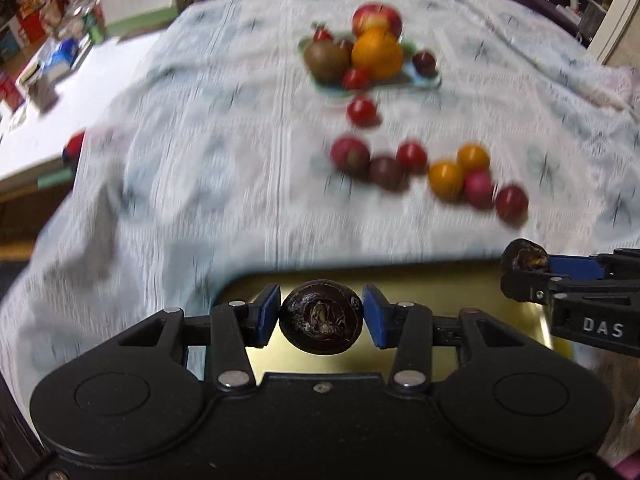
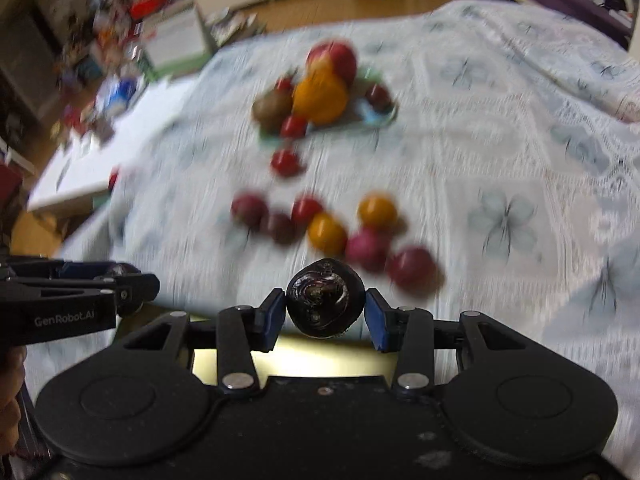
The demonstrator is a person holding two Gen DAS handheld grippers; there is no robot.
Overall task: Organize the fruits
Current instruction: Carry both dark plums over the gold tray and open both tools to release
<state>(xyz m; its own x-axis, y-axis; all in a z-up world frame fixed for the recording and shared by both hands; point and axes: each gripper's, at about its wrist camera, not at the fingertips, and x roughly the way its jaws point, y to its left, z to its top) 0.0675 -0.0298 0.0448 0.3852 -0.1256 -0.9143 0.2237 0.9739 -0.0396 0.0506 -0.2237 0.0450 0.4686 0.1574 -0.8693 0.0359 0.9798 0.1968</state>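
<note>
My left gripper [image 1: 321,316] is shut on a dark, wrinkled round fruit [image 1: 321,317] and holds it over a shiny gold tray [image 1: 460,280]. My right gripper [image 2: 325,311] is shut on a second dark round fruit [image 2: 325,298] above the tray's near edge [image 2: 320,356]. It also shows at the right of the left wrist view [image 1: 525,261]. Several loose small red, purple and orange fruits [image 1: 446,178] lie on the pale cloth ahead. Further back a green plate [image 1: 416,78] holds an apple, an orange [image 1: 377,53], a kiwi and small fruits.
A pale patterned cloth [image 1: 224,160] covers the surface. One red fruit [image 1: 362,111] lies alone just before the plate. A white table [image 1: 80,92] with boxes and clutter stands at the left. The left gripper shows at the left of the right wrist view [image 2: 124,280].
</note>
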